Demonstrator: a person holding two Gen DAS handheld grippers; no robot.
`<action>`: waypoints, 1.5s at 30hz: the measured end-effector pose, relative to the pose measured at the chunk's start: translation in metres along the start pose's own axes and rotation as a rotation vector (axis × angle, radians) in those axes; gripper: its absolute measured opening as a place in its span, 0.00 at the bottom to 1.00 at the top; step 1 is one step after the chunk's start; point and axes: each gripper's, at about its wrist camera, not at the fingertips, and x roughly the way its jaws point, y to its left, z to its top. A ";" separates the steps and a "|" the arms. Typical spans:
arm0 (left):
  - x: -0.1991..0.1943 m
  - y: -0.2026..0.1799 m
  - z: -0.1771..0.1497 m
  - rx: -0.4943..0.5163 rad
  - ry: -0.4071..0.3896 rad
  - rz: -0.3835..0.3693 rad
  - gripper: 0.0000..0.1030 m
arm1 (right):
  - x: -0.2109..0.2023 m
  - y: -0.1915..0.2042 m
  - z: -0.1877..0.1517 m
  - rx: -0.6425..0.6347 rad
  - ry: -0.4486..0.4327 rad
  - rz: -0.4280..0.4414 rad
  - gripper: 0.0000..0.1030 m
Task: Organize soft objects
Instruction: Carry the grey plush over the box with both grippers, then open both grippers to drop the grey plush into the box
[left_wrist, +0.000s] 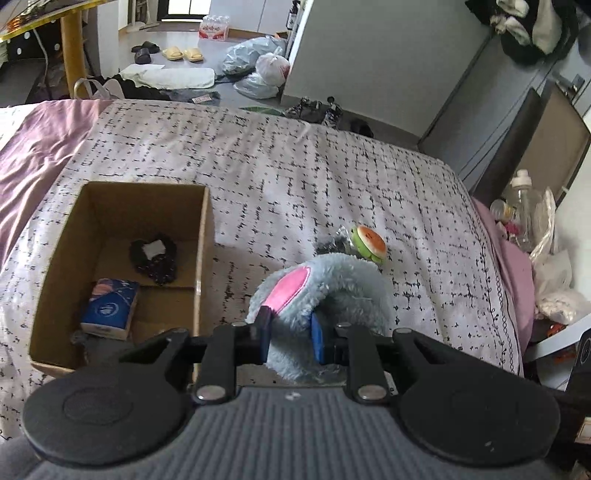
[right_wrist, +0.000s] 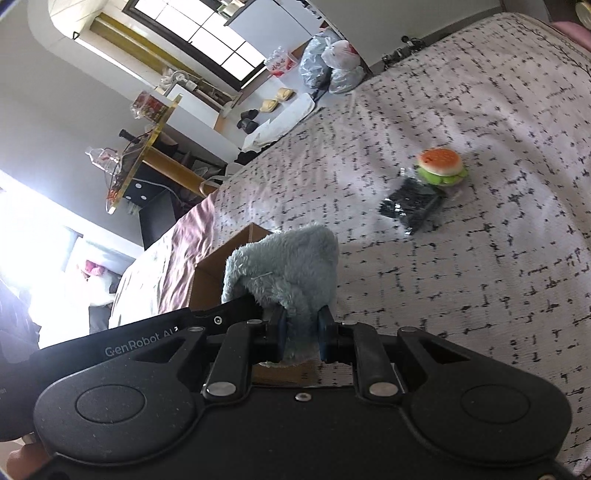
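Observation:
Both grippers hold one grey-blue plush piece with a pink inner patch (left_wrist: 332, 280), lifted above the bed. My left gripper (left_wrist: 291, 332) is shut on one end of it. My right gripper (right_wrist: 301, 332) is shut on the other end (right_wrist: 291, 266). An open cardboard box (left_wrist: 205, 236) sits on the bed just left of the plush; it holds a black scrunchie (left_wrist: 155, 258) and a blue tissue pack (left_wrist: 110, 308). A burger-shaped toy (left_wrist: 369, 243) (right_wrist: 439, 166) and a black packet (right_wrist: 412, 205) lie on the bed beyond the plush.
The bed has a white cover with black dashes (left_wrist: 295, 166) and a pink sheet (left_wrist: 33, 147) at the left. A cluttered bedside spot with a bottle (left_wrist: 524, 199) is at the right edge. Bags (left_wrist: 258, 62) and slippers lie on the floor beyond.

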 end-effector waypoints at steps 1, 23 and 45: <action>-0.002 0.003 0.001 -0.006 -0.005 0.000 0.20 | 0.001 0.004 0.000 -0.005 0.000 0.001 0.16; -0.028 0.097 0.027 -0.169 -0.083 -0.034 0.19 | 0.046 0.082 0.001 -0.089 -0.013 0.009 0.22; 0.022 0.156 0.023 -0.326 0.014 -0.007 0.19 | 0.052 0.072 -0.001 -0.092 -0.009 -0.118 0.22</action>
